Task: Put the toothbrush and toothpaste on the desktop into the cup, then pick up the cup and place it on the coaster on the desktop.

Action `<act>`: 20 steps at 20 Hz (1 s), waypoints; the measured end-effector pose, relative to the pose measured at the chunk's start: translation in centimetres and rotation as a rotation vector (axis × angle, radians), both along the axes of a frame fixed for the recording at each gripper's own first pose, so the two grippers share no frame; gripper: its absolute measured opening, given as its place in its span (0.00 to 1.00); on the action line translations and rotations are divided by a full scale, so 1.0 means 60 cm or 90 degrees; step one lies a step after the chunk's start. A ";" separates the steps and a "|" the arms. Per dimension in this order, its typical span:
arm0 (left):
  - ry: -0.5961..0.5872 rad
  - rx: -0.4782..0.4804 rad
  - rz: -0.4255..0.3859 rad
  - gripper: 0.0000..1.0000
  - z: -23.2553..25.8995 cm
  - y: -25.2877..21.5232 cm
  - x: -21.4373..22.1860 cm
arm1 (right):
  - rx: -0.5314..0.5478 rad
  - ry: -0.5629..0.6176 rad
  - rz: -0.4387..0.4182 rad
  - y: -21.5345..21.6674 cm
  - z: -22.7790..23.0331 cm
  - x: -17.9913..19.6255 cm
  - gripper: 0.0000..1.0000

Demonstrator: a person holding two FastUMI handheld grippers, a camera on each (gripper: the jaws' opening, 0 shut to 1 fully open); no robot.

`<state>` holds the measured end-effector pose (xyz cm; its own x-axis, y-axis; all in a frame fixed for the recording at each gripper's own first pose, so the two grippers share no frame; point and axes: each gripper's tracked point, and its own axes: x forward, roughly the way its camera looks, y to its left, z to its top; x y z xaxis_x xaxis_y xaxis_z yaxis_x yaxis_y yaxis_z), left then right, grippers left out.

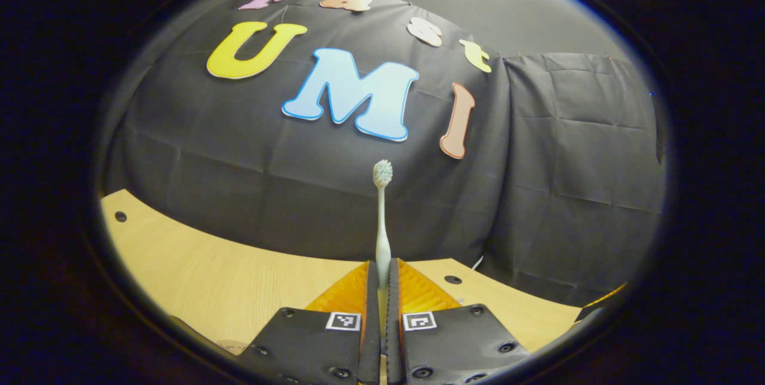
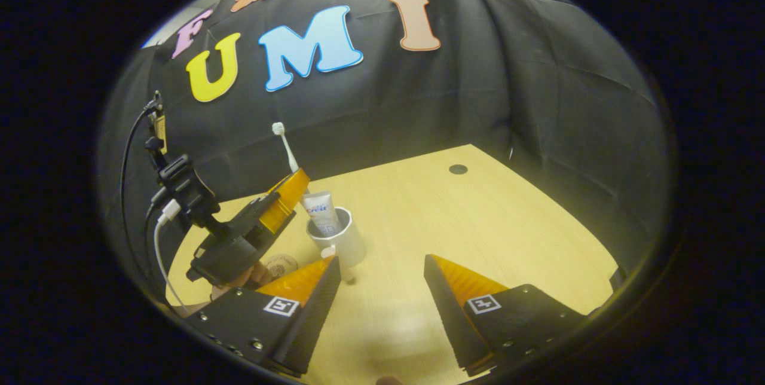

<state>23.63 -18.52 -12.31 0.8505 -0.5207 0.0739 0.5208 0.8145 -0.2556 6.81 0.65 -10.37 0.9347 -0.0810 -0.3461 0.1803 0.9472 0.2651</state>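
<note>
In the left gripper view, a white toothbrush (image 1: 382,217) stands upright, bristles on top, with my left gripper (image 1: 382,274) shut on its handle. The right gripper view shows that left gripper (image 2: 294,186) farther off with the toothbrush (image 2: 285,149) tilted above a white cup (image 2: 346,244). A toothpaste tube (image 2: 318,211) stands inside the cup. The toothbrush's lower end shows at the cup's near side; whether it is inside the rim is unclear. A round coaster (image 2: 280,264) lies left of the cup, partly hidden by the left gripper. My right gripper (image 2: 381,262) hangs open just in front of the cup.
The wooden desktop (image 2: 478,217) stretches right of the cup, with a small dark hole (image 2: 458,169) near the back. Black cloth walls close the back and right. A hand (image 2: 239,280) and cables (image 2: 156,235) sit by the left gripper.
</note>
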 end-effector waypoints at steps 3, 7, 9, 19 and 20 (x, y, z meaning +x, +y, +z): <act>-0.003 0.016 -0.007 0.11 -0.001 -0.006 -0.004 | -0.002 0.007 0.007 0.004 -0.004 0.000 0.87; -0.002 0.019 -0.015 0.12 -0.001 -0.002 -0.008 | 0.000 0.013 0.016 0.009 -0.009 0.006 0.86; -0.007 0.035 -0.016 0.17 -0.002 -0.007 -0.010 | 0.005 0.013 0.018 0.011 -0.008 0.007 0.86; -0.014 0.056 -0.034 0.64 0.020 0.008 -0.033 | 0.007 0.014 0.023 0.014 -0.007 0.011 0.87; -0.020 0.055 -0.033 0.72 0.028 0.016 -0.039 | 0.006 0.013 0.022 0.015 -0.004 0.012 0.87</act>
<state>21.27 -17.56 -10.60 0.8205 -0.5692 0.0526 0.5692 0.8048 -0.1682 7.54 1.58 -10.63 0.9299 -0.0450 -0.3650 0.1522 0.9506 0.2704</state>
